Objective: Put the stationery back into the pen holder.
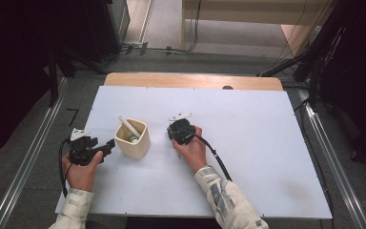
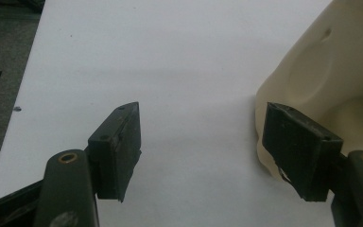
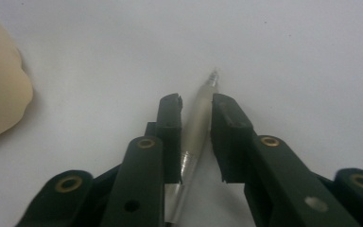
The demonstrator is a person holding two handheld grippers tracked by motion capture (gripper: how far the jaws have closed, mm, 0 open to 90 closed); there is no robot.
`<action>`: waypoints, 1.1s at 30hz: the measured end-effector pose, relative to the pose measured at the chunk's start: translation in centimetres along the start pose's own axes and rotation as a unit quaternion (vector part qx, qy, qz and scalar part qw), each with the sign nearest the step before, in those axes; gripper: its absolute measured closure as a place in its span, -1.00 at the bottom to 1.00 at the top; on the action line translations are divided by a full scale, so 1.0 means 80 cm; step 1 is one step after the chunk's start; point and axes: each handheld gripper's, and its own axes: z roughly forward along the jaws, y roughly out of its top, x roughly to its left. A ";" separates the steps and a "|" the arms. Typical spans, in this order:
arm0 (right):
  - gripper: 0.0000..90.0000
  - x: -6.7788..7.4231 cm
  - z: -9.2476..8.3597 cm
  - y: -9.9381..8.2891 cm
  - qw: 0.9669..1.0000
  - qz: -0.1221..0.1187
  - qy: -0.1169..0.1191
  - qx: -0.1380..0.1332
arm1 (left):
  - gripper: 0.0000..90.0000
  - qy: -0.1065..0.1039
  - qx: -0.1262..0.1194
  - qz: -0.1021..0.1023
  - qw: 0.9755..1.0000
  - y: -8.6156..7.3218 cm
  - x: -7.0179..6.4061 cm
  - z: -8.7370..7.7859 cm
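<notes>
1. The right tongs are pinched on a slim clear pen, which lies flat on the white counter; a grip along the barrel is judged to be meant for lifting it.
2. The left tongs are spread, with nothing between them; the right pad is seen just beside the cup's wall, apparently placed to steady it.
3. The cream cup stands upright between the two hands, left of the pen, and already holds a white pen leaning to the far left.
4. The clamped pen is judged to be bound for the cup.
</notes>
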 end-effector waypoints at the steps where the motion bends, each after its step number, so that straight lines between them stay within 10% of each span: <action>1: 0.67 0.000 0.000 0.000 1.000 0.000 0.003 0.000 | -0.33 0.000 0.000 0.000 1.000 0.000 0.000 0.000; 33: 0.75 -0.006 -0.011 0.001 0.999 0.013 0.031 -0.011 | -0.33 -0.001 -0.002 -0.002 1.000 0.000 0.001 0.000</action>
